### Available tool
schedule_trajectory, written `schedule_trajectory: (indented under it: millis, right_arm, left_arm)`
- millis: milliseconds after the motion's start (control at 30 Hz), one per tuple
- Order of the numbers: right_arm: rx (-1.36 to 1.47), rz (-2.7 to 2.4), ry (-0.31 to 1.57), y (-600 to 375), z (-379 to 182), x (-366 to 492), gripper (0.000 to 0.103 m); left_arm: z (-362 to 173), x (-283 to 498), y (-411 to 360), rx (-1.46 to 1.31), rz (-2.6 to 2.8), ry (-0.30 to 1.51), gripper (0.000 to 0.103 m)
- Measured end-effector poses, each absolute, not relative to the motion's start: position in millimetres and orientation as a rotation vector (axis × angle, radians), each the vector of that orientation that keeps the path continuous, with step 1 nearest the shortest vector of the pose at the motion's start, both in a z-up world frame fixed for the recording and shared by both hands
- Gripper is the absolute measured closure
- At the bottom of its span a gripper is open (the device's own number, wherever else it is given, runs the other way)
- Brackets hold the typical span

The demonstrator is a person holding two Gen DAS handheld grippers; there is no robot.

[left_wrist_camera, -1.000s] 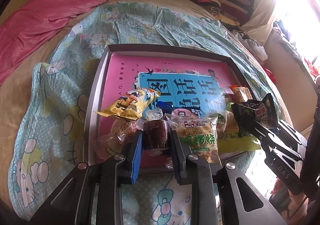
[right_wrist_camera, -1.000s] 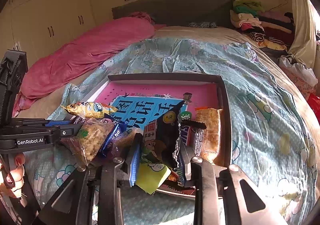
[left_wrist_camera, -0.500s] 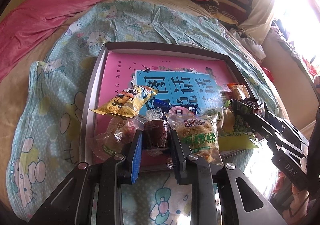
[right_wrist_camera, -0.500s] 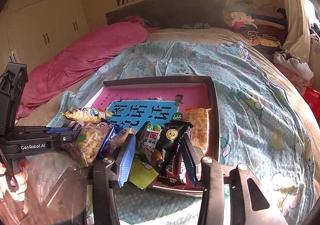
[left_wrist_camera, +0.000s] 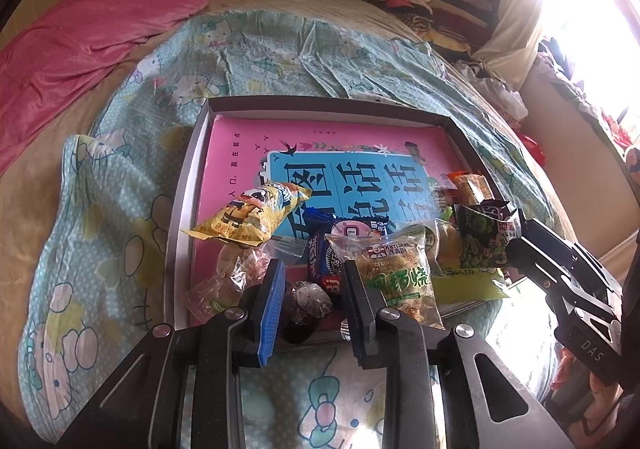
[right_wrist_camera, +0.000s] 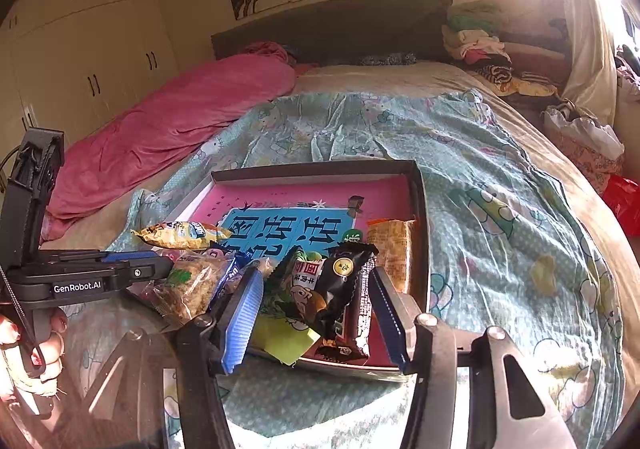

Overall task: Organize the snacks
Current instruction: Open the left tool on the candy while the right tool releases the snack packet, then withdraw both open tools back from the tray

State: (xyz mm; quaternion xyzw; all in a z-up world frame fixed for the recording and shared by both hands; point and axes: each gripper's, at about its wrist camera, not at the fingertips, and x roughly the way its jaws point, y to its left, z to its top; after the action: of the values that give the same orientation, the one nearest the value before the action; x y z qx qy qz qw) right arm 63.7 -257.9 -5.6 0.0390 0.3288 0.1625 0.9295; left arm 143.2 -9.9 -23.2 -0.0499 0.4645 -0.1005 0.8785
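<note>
Left wrist view: left gripper (left_wrist_camera: 312, 291) had its jaws close around a small dark wrapped snack (left_wrist_camera: 306, 299) at the near edge of the tray (left_wrist_camera: 182, 217); whether the pads pressed it was hard to tell. Right gripper (right_wrist_camera: 316, 307) had just been opening, jaws spread, with a black snack packet (right_wrist_camera: 346, 281) lying loose between them on the pile, touching neither pad. "GenRobot.AI" read on the left gripper's body in the right wrist view, "DAS" on the right one's in the left wrist view. One tray sat on the bed (left_wrist_camera: 280, 53), holding one pink book (left_wrist_camera: 240, 153) with a blue panel of big Chinese characters. Snacks were heaped at the tray's near end: one yellow bag (left_wrist_camera: 248, 219), one clear packet labelled "Ximaizi" (left_wrist_camera: 394, 273) with green characters, one blue wrapper (left_wrist_camera: 322, 263) mostly covered, one orange packet (right_wrist_camera: 390, 249) by the right wall. Other clear packets overlapped, count unclear. A hand (right_wrist_camera: 36, 345) was cut off at the frame edge.
</note>
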Motion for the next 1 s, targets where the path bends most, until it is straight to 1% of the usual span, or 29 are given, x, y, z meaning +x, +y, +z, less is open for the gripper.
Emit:
schedule_trajectory:
  millis: [133,267,333,500,567,633,700,800,867,1000]
  right_arm:
    - [0.077,0.332,0.666,-257,-4,62,0.048]
    - [0.079,0.325,0.655,-258,-2,61,0.047]
    - [0.081,0.322,0.654,-259,-1,61,0.045]
    - [0.077,0.313,0.652,-260,-1,61,0.044]
    - [0.077,0.309,0.649,-260,0,61,0.043]
    - [0.075,0.305,0.642,-260,0,60,0.042]
    - [0.071,0.300,0.635,-261,2,59,0.041]
    - [0.066,0.289,0.624,-260,3,58,0.036]
    - [0.057,0.281,0.611,-260,6,56,0.032]
    - [0.042,0.270,0.588,-258,11,50,0.030]
  left_arm:
    - [-22,143,-9,-0.100,-0.205,0.968,0.071]
    - [-20,142,-9,-0.094,-0.203,0.960,0.063]
    - [-18,141,-9,-0.093,-0.203,0.955,0.061]
    - [-15,139,-10,-0.088,-0.203,0.945,0.050]
    - [-13,138,-11,-0.081,-0.199,0.937,0.042]
    - [-12,137,-11,-0.070,-0.190,0.924,0.038]
    - [-10,135,-11,-0.063,-0.183,0.914,0.037]
    - [-7,132,-11,-0.066,-0.181,0.909,0.029]
    - [-5,130,-11,-0.067,-0.183,0.907,0.028]
    - [-2,124,-11,-0.065,-0.175,0.901,0.028]
